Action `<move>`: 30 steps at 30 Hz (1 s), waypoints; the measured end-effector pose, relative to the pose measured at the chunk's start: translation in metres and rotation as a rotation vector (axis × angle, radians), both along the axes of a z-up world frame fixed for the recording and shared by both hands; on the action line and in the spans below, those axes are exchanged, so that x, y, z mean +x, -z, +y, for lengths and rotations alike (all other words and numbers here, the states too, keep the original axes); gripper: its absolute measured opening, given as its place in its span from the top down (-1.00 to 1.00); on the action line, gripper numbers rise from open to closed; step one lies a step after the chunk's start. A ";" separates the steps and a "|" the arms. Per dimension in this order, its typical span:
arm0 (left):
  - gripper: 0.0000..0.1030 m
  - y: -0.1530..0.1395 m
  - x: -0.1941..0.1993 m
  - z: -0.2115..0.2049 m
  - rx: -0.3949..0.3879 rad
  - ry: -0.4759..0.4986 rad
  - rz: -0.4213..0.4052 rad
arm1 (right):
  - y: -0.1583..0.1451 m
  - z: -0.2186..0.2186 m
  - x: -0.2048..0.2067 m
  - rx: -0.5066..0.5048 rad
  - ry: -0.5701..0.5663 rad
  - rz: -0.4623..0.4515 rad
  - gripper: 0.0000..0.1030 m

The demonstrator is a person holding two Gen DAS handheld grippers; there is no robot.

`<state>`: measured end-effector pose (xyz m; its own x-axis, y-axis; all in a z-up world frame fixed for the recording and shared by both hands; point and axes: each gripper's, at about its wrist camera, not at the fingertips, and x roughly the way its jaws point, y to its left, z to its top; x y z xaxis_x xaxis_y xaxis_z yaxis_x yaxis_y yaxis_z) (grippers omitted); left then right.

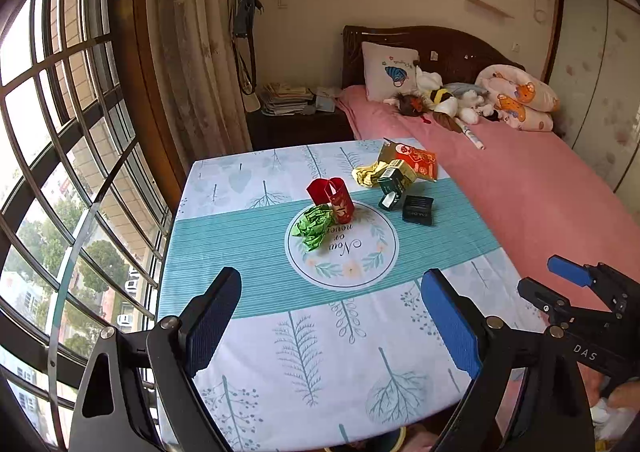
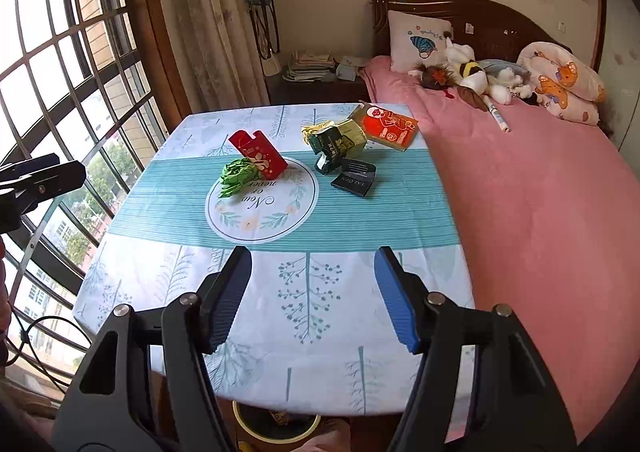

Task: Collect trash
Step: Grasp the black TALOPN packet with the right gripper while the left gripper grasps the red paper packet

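Observation:
Trash lies on the far half of a cloth-covered table (image 1: 248, 252) (image 2: 360, 220). A crumpled green paper (image 1: 314, 226) (image 2: 236, 178) touches a red carton (image 1: 334, 198) (image 2: 260, 156). Further right are a crumpled yellow wrapper (image 1: 366, 174) (image 2: 314, 130), a green-and-yellow box (image 1: 394, 180) (image 2: 336, 144), a small black box (image 1: 418, 209) (image 2: 355, 182) and an orange packet (image 1: 412, 158) (image 2: 386, 124). My left gripper (image 1: 332, 328) hangs open over the table's near part. My right gripper (image 2: 314, 296) is open too, above the near edge. Both hold nothing.
A pink bed (image 1: 520, 192) (image 2: 540, 192) with plush toys and pillows adjoins the table's right side. A barred window (image 1: 60, 172) runs along the left. A nightstand with books (image 1: 292, 108) stands behind. A yellow-rimmed bin (image 2: 276, 424) sits under the table's near edge.

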<state>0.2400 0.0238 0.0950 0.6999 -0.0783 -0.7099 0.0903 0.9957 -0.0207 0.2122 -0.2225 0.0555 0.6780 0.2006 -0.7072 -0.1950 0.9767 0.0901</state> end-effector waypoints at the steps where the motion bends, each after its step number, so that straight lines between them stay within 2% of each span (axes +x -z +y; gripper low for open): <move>1: -0.80 0.006 0.020 -0.006 0.002 -0.014 0.016 | 0.007 -0.007 0.022 -0.004 -0.021 0.015 -0.19; 8: -0.80 0.055 0.158 -0.040 -0.015 -0.103 0.154 | 0.055 -0.048 0.173 -0.020 -0.215 0.114 -0.19; 11: -0.80 0.082 0.205 -0.049 -0.012 -0.142 0.196 | 0.082 -0.050 0.225 -0.057 -0.324 0.150 -0.19; 14: -0.73 0.109 0.246 -0.051 -0.023 -0.183 0.253 | 0.111 -0.041 0.264 -0.119 -0.413 0.144 -0.33; 17: -0.63 0.133 0.273 -0.048 -0.053 -0.223 0.301 | 0.138 -0.026 0.288 -0.165 -0.508 0.150 -0.40; 24: -0.62 0.168 0.306 -0.041 -0.086 -0.280 0.363 | 0.184 0.005 0.302 -0.254 -0.680 0.174 -0.42; 30: -0.58 0.181 0.320 -0.043 -0.074 -0.284 0.385 | 0.207 0.014 0.307 -0.272 -0.717 0.178 -0.42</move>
